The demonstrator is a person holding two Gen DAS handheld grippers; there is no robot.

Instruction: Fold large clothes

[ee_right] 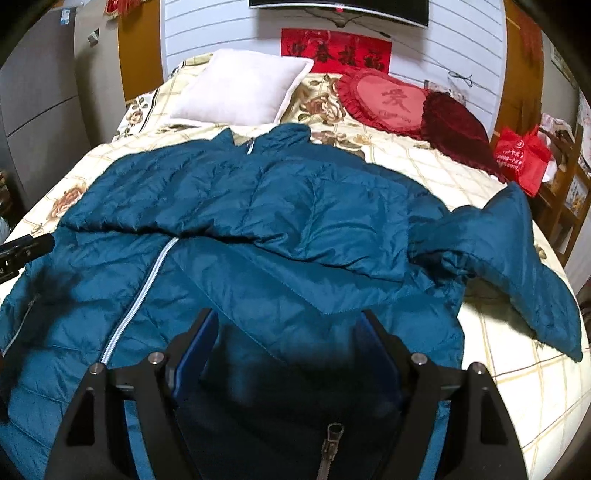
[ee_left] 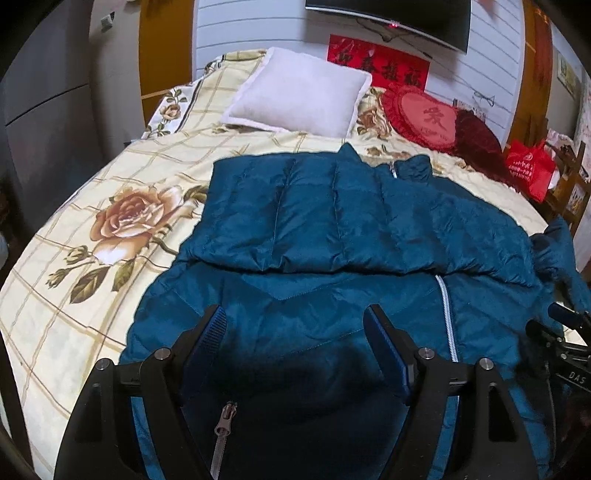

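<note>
With my left gripper (ee_left: 295, 317) and right gripper (ee_right: 288, 325) both open above the jacket (ee_left: 332, 229), one sleeve is folded across ahead; the right sleeve (ee_right: 517, 258) and lower body remain unfolded.

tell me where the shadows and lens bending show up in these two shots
Left wrist view: the open left gripper casts a dark shadow on the blue jacket between its fingers; the bed bulges and the corners go black. Right wrist view: the same dark patch lies under the open right gripper, the wall planks curve, and nothing looks blurred.
</note>
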